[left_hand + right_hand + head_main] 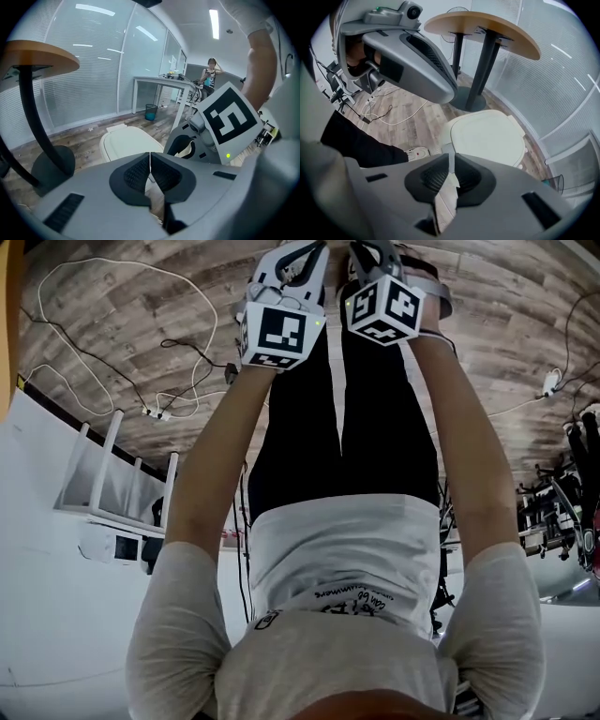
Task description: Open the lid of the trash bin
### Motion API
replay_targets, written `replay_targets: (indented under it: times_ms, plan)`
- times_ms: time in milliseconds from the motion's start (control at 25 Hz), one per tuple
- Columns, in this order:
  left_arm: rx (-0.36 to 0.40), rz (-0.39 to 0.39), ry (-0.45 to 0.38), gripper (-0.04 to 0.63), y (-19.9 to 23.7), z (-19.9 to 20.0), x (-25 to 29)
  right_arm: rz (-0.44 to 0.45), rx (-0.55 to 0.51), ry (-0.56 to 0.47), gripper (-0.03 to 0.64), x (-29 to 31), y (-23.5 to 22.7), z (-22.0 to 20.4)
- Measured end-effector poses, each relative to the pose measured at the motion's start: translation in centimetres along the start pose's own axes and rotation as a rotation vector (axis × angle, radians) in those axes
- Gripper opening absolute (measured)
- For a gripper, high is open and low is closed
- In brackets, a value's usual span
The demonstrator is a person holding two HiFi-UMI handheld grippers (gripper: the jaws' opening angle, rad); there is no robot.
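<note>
A white trash bin (126,143) stands on the wood floor with its lid down, below and beyond my left gripper (150,165). The right gripper view shows the same bin (487,136) from above, its lid flat and closed, just past my right gripper (451,169). Both grippers hang side by side in front of the person's legs, left gripper (298,263) and right gripper (377,257), apart from the bin. Each has its black pads together with nothing between them. The bin is out of the head view.
A round wooden table (487,28) on black pedestal legs stands right behind the bin, by glass walls with blinds. Cables (112,334) trail over the floor. A white desk (159,84), a small blue basket (151,111) and a person (209,75) are farther back.
</note>
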State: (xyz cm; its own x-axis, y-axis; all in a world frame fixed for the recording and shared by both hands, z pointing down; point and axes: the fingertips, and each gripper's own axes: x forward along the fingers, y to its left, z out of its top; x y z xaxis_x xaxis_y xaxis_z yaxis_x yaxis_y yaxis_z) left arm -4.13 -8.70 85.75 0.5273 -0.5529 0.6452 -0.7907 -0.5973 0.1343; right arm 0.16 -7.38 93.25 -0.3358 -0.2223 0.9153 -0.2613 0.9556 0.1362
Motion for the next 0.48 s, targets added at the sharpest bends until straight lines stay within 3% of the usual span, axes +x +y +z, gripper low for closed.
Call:
replay_targets:
  times_ms: [200, 480]
  plan:
    - [0.035, -0.017, 0.037, 0.021, -0.4, -2.2, 2.0, 0.020, -0.015, 0.032, 0.058, 2.3, 0.9, -1.3]
    - [0.029, -0.023, 0.073, 0.021, -0.2, -4.3, 3.1, 0.030, -0.045, 0.065, 0.059, 4.5, 1.7, -1.3]
